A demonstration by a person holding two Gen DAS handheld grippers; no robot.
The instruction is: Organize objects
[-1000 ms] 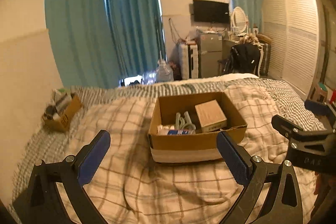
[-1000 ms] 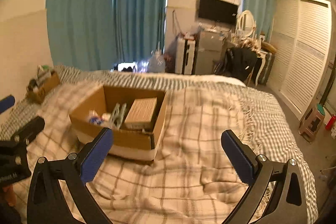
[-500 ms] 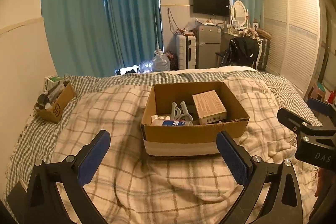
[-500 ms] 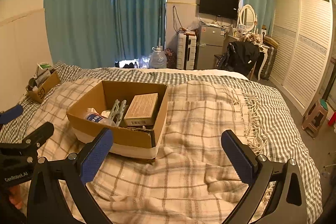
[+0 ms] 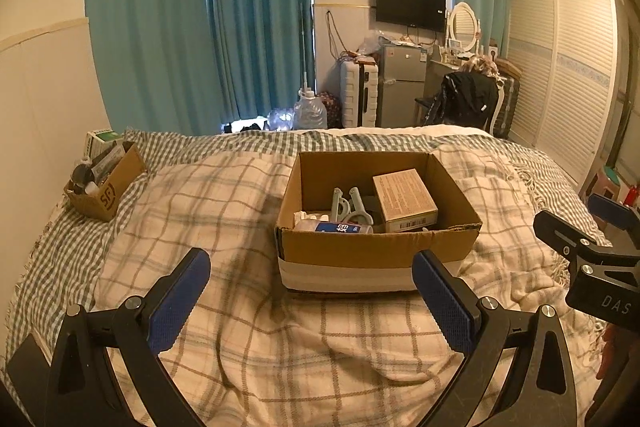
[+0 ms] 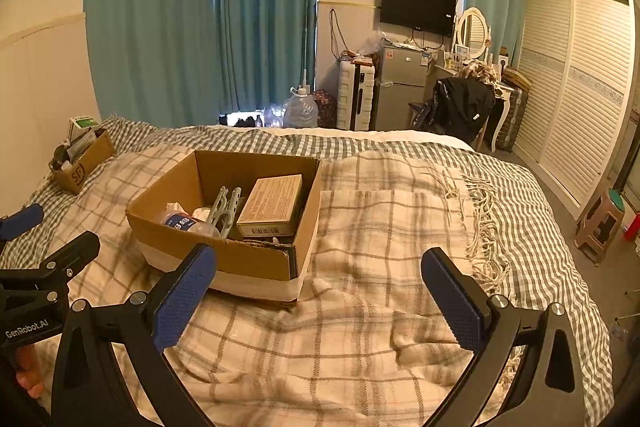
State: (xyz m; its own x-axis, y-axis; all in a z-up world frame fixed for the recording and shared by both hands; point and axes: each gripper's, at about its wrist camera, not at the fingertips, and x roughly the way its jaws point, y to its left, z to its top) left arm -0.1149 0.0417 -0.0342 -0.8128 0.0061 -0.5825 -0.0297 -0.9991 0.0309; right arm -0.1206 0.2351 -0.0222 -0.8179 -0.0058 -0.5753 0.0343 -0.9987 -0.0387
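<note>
A bed w/ plaid blanket [image 5: 248,331] over a checked cover filled most of both views; an open cardboard box [image 5: 376,251] sat mid-bed on the blanket, and a smaller carton [image 5: 106,193] of misc. items sat well apart at the far-left edge near the wall. Inside the cardboard box: a tan packet box [image 5: 404,199] at right, grey clips [image 5: 352,205] at centre, a blue-label bottle [image 5: 332,227] lying at front-left. Left gripper [image 5: 312,295] hovered just before the cardboard box, jaws spread wide & holding nothing; right gripper [image 6: 320,291] hovered above the blanket, right of the box, jaws likewise apart & empty.
</note>
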